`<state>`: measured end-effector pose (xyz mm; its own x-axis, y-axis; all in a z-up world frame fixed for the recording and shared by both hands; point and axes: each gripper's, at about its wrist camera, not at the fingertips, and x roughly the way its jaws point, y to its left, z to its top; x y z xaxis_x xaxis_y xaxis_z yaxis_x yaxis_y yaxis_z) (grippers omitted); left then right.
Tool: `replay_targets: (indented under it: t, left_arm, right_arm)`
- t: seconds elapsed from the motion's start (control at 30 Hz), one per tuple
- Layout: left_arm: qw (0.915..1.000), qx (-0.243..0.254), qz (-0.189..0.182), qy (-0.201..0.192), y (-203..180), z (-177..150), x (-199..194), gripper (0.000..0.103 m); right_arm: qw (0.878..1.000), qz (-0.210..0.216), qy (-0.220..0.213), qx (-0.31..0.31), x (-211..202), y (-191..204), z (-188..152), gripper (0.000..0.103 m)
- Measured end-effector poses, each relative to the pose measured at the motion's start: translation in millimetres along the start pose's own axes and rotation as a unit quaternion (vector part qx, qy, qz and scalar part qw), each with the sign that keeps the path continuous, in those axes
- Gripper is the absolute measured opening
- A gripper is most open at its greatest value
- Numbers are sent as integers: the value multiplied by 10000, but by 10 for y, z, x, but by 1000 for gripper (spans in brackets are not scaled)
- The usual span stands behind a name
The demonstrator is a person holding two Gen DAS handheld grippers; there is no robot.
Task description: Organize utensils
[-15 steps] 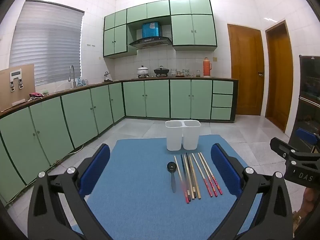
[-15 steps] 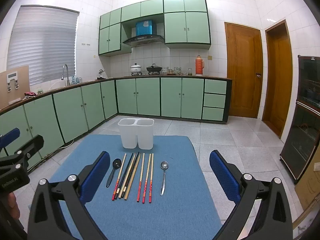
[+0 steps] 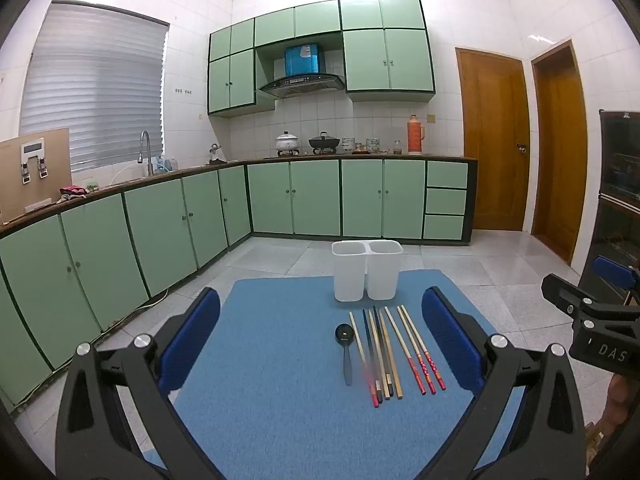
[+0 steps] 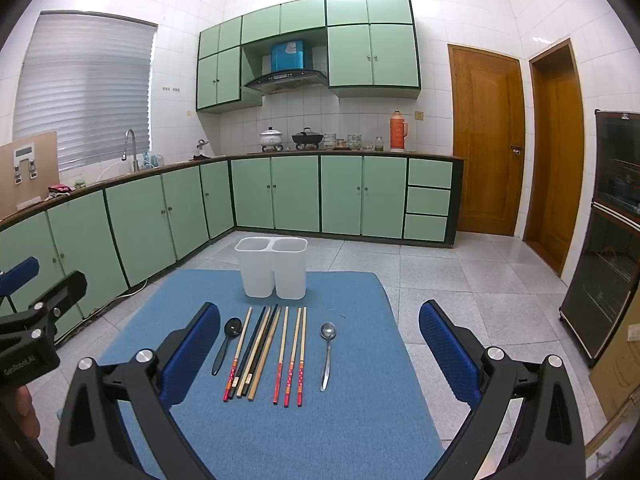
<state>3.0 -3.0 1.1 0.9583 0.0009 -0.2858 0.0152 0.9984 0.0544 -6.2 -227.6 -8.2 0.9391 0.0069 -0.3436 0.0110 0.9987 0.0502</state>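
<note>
Jaws: both grippers, left gripper (image 3: pixel 320 340) and right gripper (image 4: pixel 320 340), wide, holding nothing.
Risk: packed chopsticks (image 4: pixel 256 354) scatter if one is pinched carelessly.

A mat (image 4: pixel 352 432) lies on the floor (image 4: pixel 460 268), and a double holder (image 4: pixel 272 268) stands on its far edge. Before the holder the utensils lie in a row: a ladle (image 4: pixel 226 341) at the left, then the chopsticks (image 4: pixel 267 354) side by side, and a spoon (image 4: pixel 327 354) at the right. Behind the mat, cabinets (image 4: pixel 320 196) run along the wall, with two doors (image 4: pixel 516 140) to their right.
</note>
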Motion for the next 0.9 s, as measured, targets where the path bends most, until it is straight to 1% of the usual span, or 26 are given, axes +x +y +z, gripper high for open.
replay_targets:
  t: [0.9]
  left_arm:
    - [10000,4,-5,6,74,-4,-43,98]
  right_arm:
    - [10000,-2,5,8,3,-4,-2,97]
